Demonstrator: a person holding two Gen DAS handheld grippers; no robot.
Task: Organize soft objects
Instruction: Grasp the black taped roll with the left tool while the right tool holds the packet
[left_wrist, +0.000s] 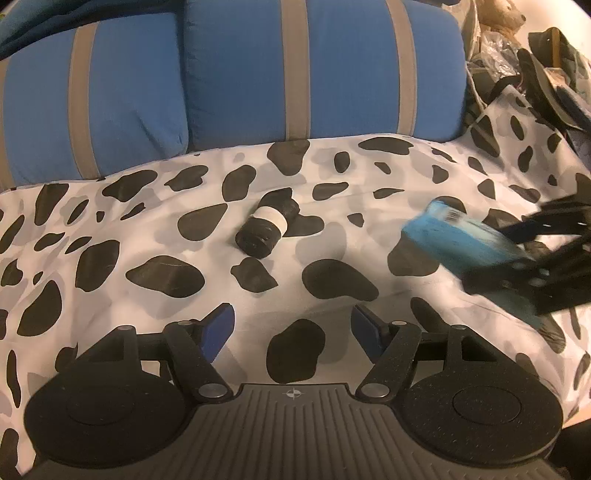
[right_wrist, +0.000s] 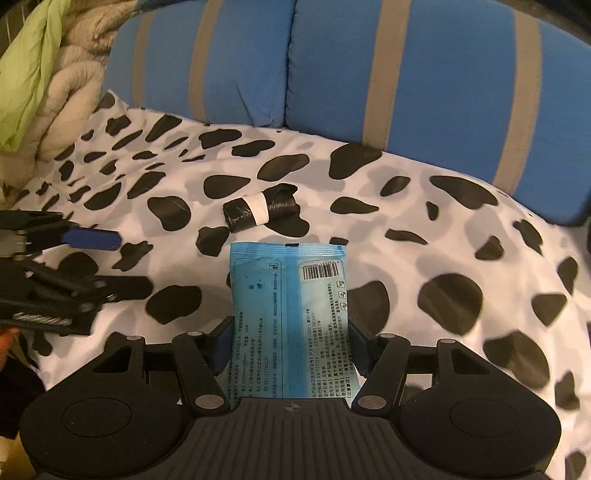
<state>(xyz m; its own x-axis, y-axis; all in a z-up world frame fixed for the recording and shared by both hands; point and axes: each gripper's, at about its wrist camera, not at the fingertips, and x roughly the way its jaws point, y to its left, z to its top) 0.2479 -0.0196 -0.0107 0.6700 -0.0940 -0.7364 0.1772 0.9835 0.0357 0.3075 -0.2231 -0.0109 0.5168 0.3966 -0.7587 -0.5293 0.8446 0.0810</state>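
Observation:
A blue wipes packet (right_wrist: 288, 295) with a barcode stands between the pads of my right gripper (right_wrist: 288, 343), which is shut on its lower part and holds it above the cow-print sheet (right_wrist: 461, 229). In the left wrist view the same packet (left_wrist: 454, 236) shows blurred at the right, in the right gripper (left_wrist: 509, 254). A black roll with a white band (left_wrist: 267, 229) lies on the sheet ahead of both grippers, also in the right wrist view as the roll (right_wrist: 258, 212). My left gripper (left_wrist: 293, 325) is open with nothing between its blue pads; it appears at the left as the left gripper (right_wrist: 129, 262).
Blue cushions with grey stripes (left_wrist: 240, 74) stand behind the sheet. A pile of dark bags and clutter (left_wrist: 535, 62) sits at the back right. A beige quilted blanket (right_wrist: 74, 74) and a green cloth (right_wrist: 33, 62) lie at the far left.

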